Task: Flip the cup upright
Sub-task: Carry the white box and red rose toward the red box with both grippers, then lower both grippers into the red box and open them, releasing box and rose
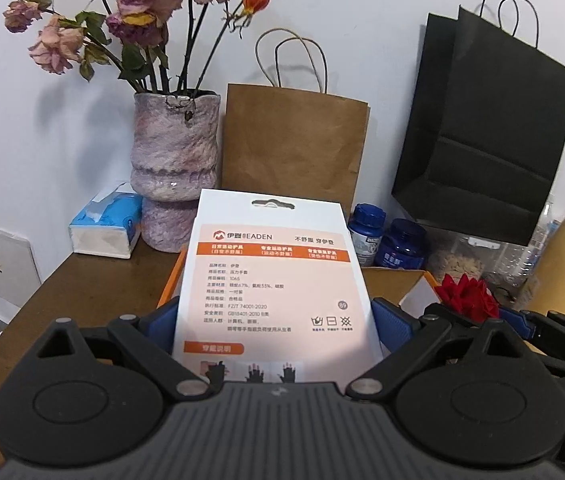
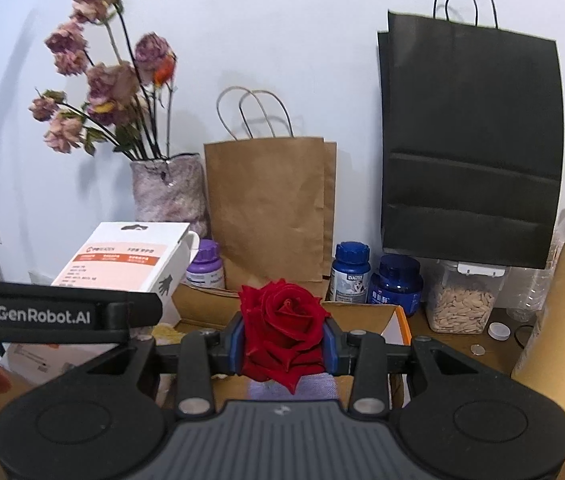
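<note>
The left tool clamps a white-and-orange glove package; the right tool pinches a red rose bloom, both lifted clear of the brown counter. No cup is visible.

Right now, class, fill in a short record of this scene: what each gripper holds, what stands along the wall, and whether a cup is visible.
left gripper: shut on white glove package
right gripper: shut on red rose
along wall: vase of dried roses, brown paper bag, black paper bag
below the black bag: two blue jars, clear container of seeds
surface: brown table
cup: none visible in either view
</note>
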`<state>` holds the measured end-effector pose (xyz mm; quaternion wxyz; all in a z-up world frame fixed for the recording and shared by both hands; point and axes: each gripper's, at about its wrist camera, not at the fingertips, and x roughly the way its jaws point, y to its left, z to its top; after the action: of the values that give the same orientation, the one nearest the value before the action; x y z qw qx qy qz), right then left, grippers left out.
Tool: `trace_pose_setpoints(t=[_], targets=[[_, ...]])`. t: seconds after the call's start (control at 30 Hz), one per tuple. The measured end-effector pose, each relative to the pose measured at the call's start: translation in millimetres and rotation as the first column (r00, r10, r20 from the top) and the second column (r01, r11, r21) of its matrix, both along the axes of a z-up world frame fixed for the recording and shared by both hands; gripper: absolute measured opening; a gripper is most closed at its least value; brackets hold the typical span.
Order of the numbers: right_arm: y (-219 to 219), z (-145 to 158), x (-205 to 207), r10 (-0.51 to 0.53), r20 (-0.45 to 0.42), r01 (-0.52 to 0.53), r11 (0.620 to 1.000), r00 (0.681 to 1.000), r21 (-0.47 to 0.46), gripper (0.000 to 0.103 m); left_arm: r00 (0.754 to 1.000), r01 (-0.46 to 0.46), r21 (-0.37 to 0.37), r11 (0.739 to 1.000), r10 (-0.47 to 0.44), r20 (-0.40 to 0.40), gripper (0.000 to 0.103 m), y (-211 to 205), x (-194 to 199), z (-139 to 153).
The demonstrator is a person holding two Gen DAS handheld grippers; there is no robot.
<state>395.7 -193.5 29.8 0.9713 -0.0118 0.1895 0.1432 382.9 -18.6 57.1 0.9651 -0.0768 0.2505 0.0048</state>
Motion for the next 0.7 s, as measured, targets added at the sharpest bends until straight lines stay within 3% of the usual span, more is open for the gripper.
trace_pose_setpoints(t=[0.23,0.53,0.7], targets=[[-6,-23,37,-0.055,-0.049,0.057,0.998,0.997,0.035,0.036,0.998,-0.055,0.03,0.998,0.054,0.033,0.098,0,32,-22],[-17,-53,54,-0.053,-0.097,0.06,0.996,0.994,0.068,0.036,0.996,-0.086,0.025,0.996,0.086,0.005,0.098,18,52,-48],[-16,-58,56,-0.055,-0.104,0.062,0.996,0.993,0.064,0.036,0.996,-0.083,0.066,0.994,0.081,0.033,0.098,15,50,-52]])
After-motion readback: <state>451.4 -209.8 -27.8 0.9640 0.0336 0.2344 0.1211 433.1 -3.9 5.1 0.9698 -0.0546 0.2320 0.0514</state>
